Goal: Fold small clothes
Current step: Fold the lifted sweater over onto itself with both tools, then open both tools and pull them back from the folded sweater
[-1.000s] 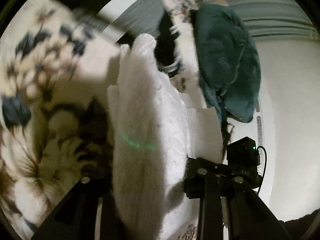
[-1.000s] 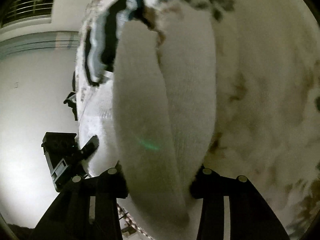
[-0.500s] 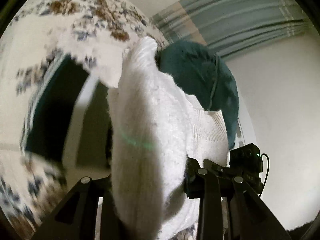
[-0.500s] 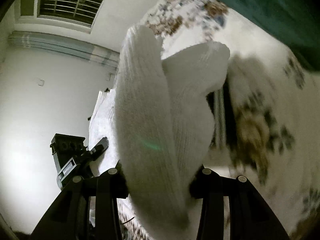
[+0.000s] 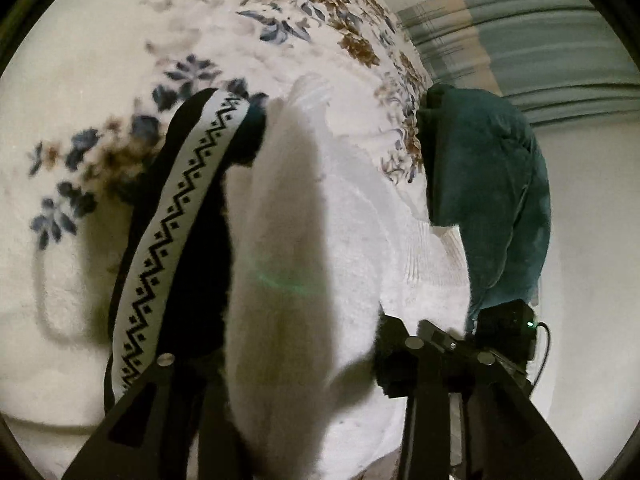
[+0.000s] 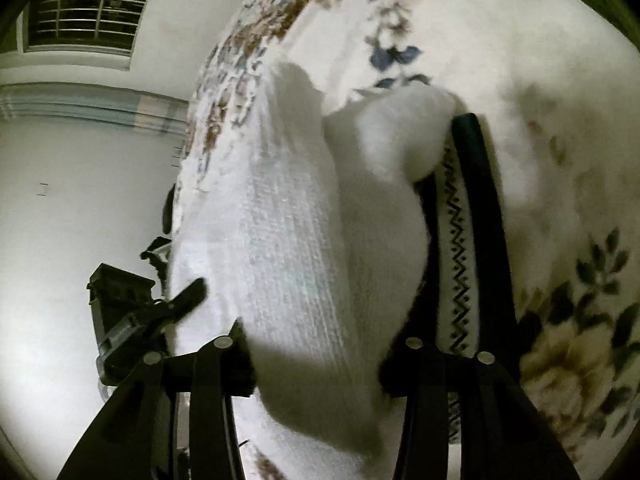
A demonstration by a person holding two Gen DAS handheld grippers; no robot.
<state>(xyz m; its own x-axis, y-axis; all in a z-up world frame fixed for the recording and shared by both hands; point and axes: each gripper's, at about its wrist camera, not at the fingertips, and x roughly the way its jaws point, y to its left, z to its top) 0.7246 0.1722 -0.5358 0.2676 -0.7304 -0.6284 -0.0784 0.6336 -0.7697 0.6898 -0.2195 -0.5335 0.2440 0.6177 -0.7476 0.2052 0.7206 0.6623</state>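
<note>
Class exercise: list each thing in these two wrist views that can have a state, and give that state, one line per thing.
left gripper: shut on the white knit garment.
right gripper: shut on the white knit garment.
white knit garment: bunched, gripped at both ends.
black zigzag-band garment: lying flat on the floral blanket, partly under the white one.
teal garment: crumpled in a heap, unfolded.
floral blanket: spread out, bearing the clothes.
window: dark, behind a grille.

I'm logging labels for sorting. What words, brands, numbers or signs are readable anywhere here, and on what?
None: no readable text shows in either view.
The dark garment has a white band with a black zigzag pattern, not letters.
The white knit garment, the teal garment and the floral blanket show no label.
</note>
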